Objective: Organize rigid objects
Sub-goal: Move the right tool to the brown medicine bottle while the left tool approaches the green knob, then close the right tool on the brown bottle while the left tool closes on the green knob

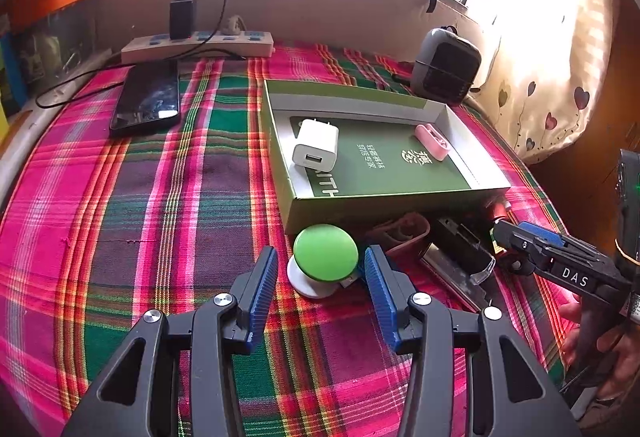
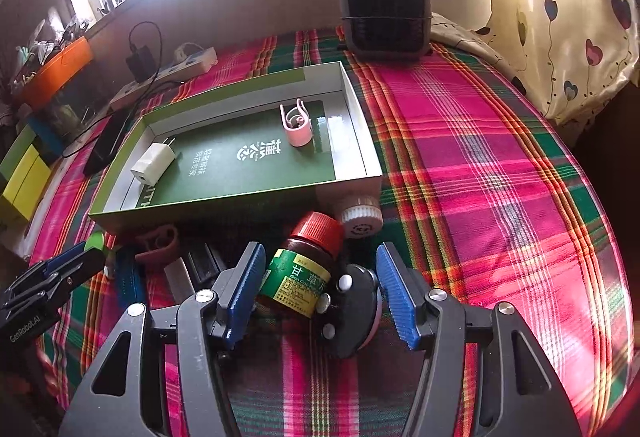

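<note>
My left gripper [image 1: 322, 257] stands open over the plaid cloth, and a round green-topped knob on a white base [image 1: 326, 253] sits between its blue pads without being pressed. My right gripper [image 2: 320, 253] is open too. A brown bottle with a red cap and green label [image 2: 298, 273] lies between its fingers, beside a black round piece [image 2: 356, 313]. The open green box [image 1: 384, 197] behind holds a white charger [image 1: 316, 149] and a pink clip [image 1: 432, 141]. A dark red clip [image 2: 160, 243] and a white-capped jar [image 2: 360, 219] lie against the box's front wall.
A phone [image 1: 146, 101] and a power strip [image 1: 200, 45] lie at the back left. A small grey fan [image 2: 386, 17] stands at the back right by the curtain. Flat black items [image 1: 460, 249] are piled between the two grippers. A hand [image 1: 600, 349] holds the right tool.
</note>
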`<state>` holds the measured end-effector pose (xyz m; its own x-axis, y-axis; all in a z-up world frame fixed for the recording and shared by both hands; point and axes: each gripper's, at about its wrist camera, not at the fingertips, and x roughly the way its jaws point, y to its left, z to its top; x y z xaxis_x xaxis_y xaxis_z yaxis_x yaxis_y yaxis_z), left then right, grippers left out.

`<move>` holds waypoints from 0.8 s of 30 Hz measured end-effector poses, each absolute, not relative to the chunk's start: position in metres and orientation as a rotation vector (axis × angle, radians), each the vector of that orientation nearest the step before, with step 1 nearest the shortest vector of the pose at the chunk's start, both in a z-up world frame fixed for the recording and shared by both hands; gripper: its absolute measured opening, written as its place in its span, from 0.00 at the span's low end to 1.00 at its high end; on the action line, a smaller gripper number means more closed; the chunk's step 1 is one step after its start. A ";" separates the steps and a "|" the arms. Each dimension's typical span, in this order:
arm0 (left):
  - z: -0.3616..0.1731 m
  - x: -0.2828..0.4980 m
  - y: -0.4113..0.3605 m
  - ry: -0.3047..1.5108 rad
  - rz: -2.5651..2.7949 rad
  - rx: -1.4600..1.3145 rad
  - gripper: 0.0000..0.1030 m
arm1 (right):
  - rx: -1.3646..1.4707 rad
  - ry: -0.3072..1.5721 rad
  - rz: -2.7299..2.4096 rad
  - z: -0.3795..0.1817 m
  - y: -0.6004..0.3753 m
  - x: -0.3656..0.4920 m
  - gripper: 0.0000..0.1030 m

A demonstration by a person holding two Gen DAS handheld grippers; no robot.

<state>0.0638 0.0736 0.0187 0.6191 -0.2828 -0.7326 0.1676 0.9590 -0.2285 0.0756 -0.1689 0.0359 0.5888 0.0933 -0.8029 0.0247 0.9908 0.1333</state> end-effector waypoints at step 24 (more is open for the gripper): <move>0.016 0.069 0.065 0.860 -0.236 -0.118 0.43 | 0.076 0.932 0.089 0.031 -0.180 0.058 0.57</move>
<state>0.0686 0.0651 0.0160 0.6287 -0.2529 -0.7354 0.1578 0.9675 -0.1978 0.0579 -0.1801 0.0309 0.5930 0.1092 -0.7978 -0.0436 0.9937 0.1035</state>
